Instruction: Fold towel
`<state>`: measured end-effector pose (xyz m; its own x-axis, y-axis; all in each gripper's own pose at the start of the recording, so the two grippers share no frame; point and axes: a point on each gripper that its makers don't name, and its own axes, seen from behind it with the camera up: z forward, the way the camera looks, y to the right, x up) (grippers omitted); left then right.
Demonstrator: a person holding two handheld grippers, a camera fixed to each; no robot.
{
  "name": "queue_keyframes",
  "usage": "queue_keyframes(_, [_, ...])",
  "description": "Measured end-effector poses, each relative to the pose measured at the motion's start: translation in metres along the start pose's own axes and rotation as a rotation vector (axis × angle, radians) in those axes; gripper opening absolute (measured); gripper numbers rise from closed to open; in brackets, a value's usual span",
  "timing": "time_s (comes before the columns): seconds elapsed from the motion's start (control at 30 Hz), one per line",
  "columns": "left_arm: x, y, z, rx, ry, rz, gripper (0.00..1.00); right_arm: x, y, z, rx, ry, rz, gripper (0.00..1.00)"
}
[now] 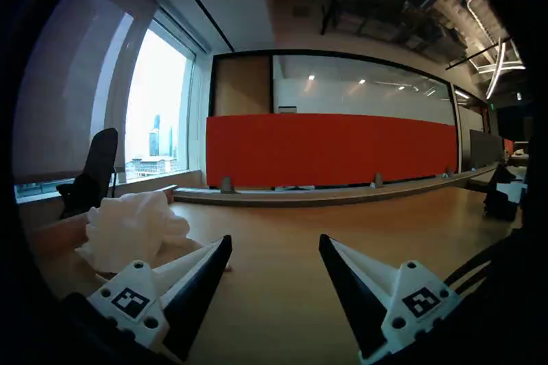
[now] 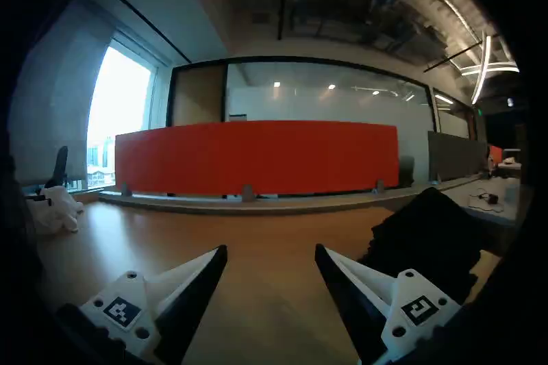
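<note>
In the left gripper view, the left gripper [image 1: 275, 237] sits low over the table [image 1: 411, 228]. Its two fingers are spread wide apart, and nothing is between them. The white towel [image 1: 133, 224] lies crumpled in a loose heap on the table, to the left of the left finger and a little beyond its tip; whether it touches that finger cannot be told. A black chair [image 1: 92, 177] stands behind the towel in front of the window [image 1: 157, 125]. A red divider [image 1: 329, 149] runs along the far edge of the table. At the right edge sits a dark thing [image 1: 503, 194] with a white patch, too small to make out.

In the right gripper view, the right gripper [image 2: 270, 248] also hangs low over the table [image 2: 274, 228]. Its jaws are wide open and hold nothing. A black pile [image 2: 431, 242], which looks like stacked cloth, rests on the table just beyond the right finger. The towel [image 2: 55, 209] shows as a small white bundle at the far left, well apart from this gripper, near the window [image 2: 116, 118]. The divider [image 2: 257, 157] spans the middle of the view behind the table.
</note>
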<state>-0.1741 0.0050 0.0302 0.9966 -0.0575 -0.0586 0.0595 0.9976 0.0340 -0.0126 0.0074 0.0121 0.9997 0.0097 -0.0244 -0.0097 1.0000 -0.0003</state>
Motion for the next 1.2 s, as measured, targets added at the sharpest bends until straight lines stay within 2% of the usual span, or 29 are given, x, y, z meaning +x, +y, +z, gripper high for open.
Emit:
queue_keyframes(0.3, [0.0001, -0.0001, -0.0004, 0.0, 0.0, 0.0, 0.94, 0.0016, -0.0042, -0.0032, 0.007, 0.008, -0.019, 0.99])
queue_keyframes(1.2, [0.0005, 0.0006, -0.0005, 0.0, 0.0, 0.0, 0.94, 0.0048, -0.0032, -0.0052, -0.001, 0.009, -0.017, 0.99])
